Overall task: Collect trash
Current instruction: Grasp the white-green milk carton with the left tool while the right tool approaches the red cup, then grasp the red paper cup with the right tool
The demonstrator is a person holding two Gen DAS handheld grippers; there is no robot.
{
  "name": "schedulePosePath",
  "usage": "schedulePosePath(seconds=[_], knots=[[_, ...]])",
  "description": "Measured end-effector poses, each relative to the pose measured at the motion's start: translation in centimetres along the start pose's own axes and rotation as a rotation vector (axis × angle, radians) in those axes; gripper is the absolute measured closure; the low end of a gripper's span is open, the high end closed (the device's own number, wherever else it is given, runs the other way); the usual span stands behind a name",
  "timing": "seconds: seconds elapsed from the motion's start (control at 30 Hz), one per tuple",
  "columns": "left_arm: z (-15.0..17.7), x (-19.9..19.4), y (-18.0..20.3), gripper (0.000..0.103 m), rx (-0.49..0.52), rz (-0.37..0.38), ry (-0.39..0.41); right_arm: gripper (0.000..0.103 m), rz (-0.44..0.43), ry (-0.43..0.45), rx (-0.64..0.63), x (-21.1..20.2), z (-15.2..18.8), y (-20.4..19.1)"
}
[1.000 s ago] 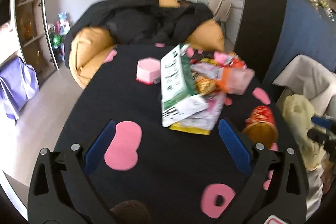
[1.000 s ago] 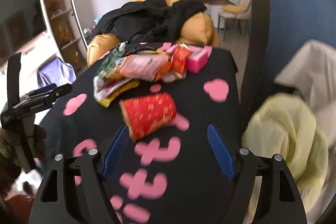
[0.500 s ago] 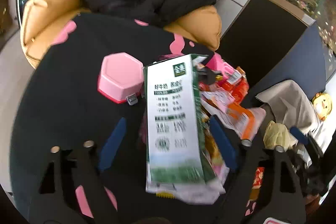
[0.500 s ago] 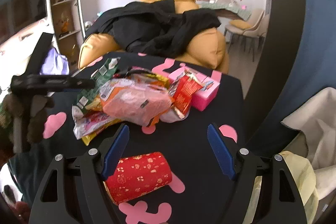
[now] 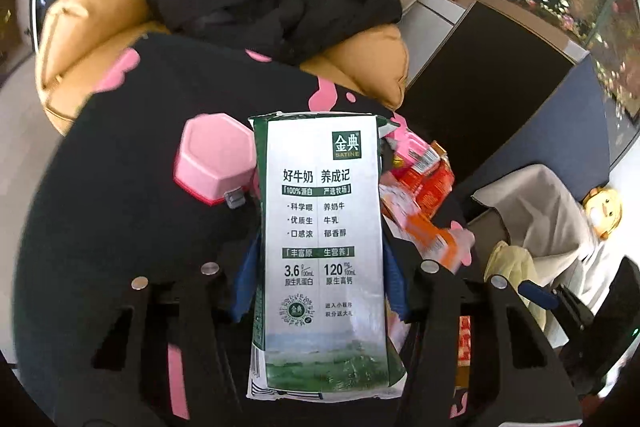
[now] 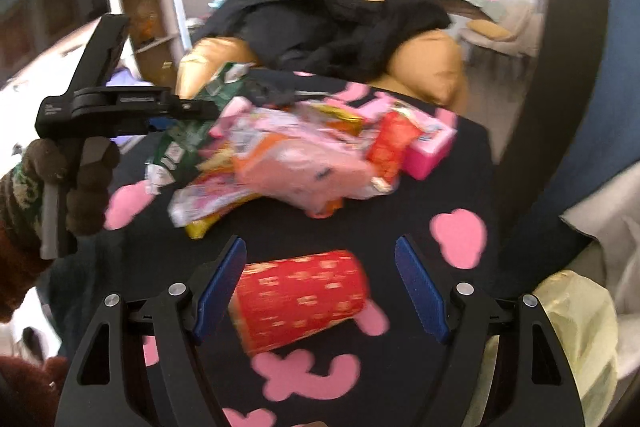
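Tongs on my left (image 5: 320, 267) have their blue pads against the two long sides of the milk carton (image 5: 322, 255), and I read them as clamped on it, though the carton covers most of each pad. The carton's long axis runs straight out along the fingers, its opened top end pointing away toward the pink hexagonal box (image 5: 214, 159) and the orange sofa (image 5: 92, 27) beyond. It hides what lies beneath it, so I cannot tell whether it is lifted off the table (image 5: 132, 163) or resting on the pile. From the right wrist view I see the left tool held level at the pile's far side, but the carton there is blurred.

Right tongs (image 6: 320, 283) stand wide apart, holding nothing. The red cup (image 6: 298, 301) lies on its side on the black table between the two blue pads, well inside the gap. Its long axis runs across the opening, roughly from one pad toward the other, tilted a little so the end nearer my right pad sits higher in the frame. The end by my left pad is just beside that pad, maybe touching; the other end is apart from its pad.

My judgement: closing now would squeeze the cup end to end, a poor hold on a thing that rolls. I would turn the wrist to take it across its round body. The wrapper pile (image 6: 288, 155) sits farther out, between both hands. A pale yellow bag (image 6: 576, 339) hangs off my right, near the table edge, the likely place for all this.
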State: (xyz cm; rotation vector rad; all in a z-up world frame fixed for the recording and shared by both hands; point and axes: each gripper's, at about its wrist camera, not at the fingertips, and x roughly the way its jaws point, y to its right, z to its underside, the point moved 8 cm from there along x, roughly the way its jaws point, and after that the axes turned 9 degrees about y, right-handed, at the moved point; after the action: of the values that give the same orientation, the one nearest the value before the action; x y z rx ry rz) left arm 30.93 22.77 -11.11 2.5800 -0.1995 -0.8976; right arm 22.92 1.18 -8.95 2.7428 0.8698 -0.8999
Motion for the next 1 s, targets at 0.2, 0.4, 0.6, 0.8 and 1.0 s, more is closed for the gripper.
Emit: schedulePosePath(seconds=[0.2, 0.4, 0.6, 0.8, 1.0], knots=[[1.3, -4.6, 0.9, 0.053, 0.052, -0.074, 0.078, 0.03, 0.03, 0.0, -0.147, -0.7, 1.3, -2.9], [2.9, -6.8, 2.7, 0.053, 0.066, -0.048, 0.106, 0.031, 0.129, -0.025, -0.216, 0.6, 3.5, -3.2], [3.5, -8.2, 4.2, 0.053, 0.088, -0.046, 0.118, 0.043, 0.215, 0.009, -0.091, 0.2, 2.9, 1.1], [4.0, -8.2, 4.3, 0.053, 0.084, -0.042, 0.114, 0.043, 0.141, -0.003, 0.079, -0.4, 3.1, 4.2], [5.2, -7.3, 4.3, 0.053, 0.086, -0.027, 0.074, 0.043, 0.139, -0.038, -0.032, -1.7, 5.1, 2.4]])
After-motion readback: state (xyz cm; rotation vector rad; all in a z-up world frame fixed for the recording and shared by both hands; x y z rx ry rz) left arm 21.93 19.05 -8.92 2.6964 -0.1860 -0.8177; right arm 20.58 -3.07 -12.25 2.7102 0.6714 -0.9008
